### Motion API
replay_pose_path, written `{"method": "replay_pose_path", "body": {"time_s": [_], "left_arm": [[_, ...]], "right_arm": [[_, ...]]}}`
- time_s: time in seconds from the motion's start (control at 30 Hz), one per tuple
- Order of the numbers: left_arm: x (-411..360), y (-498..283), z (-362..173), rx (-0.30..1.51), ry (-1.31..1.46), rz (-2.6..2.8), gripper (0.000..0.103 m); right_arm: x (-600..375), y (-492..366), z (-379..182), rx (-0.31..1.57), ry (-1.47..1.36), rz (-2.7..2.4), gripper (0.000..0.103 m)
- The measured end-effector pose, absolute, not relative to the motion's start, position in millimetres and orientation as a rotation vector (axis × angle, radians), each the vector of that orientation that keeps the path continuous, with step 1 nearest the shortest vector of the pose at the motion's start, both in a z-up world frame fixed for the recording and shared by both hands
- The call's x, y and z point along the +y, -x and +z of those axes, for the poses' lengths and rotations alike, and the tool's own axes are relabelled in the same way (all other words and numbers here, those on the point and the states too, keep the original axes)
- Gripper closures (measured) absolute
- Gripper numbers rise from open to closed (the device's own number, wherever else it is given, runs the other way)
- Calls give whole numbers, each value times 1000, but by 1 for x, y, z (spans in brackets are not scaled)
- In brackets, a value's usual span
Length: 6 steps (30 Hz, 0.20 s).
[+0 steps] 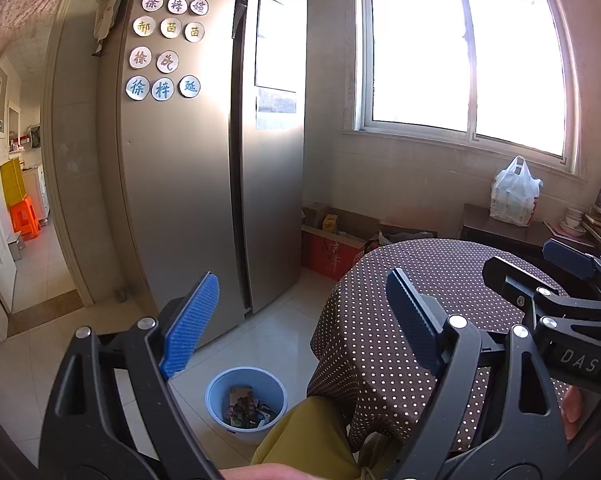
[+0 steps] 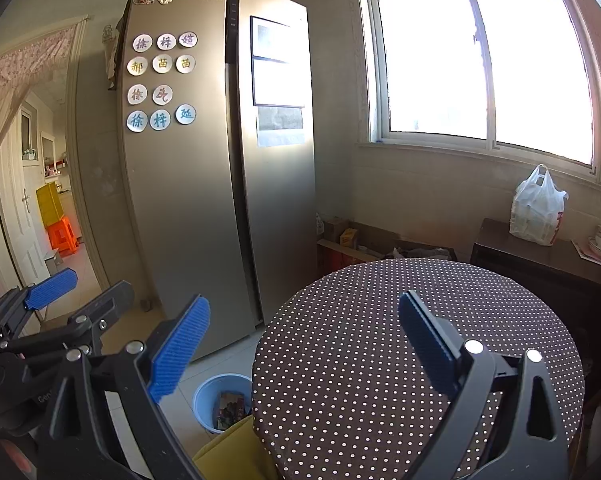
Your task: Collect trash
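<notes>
Plainly, both tongs [image 1: 300,320] [image 2: 304,344] wide, empty.

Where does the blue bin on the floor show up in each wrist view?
Left wrist view: the blue bin sits bottom centre, on the floor left of the dotted table, with trash in it.
Right wrist view: the blue bin is at the bottom, left of centre, partly hidden by the table's edge.
Shared landmark: the fridge stands behind it in both.

Bare floor tiles [image 1: 272,340] lie between refrigerator [image 1: 204,160] and round table [image 1: 440,280]. The blue bin [image 1: 246,402] stands there, touching a yellow cushion [image 1: 300,436] at the table's edge.
</notes>
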<state>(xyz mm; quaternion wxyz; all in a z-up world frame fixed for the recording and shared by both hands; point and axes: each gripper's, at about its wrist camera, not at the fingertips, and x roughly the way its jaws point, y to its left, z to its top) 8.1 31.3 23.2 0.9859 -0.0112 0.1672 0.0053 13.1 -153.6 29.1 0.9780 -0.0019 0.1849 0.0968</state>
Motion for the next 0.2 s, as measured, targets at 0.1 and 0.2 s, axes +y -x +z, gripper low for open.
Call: {"method": "replay_pose_path", "body": {"time_s": [0.1,0.2], "left_arm": [[31,-10,22,343,23,12,18],[27,-16,18,362,20,12,18]], "right_arm": [[-154,-14,28,377,1,196,9],[-156,-18,25,386,-6,184,9]]}}
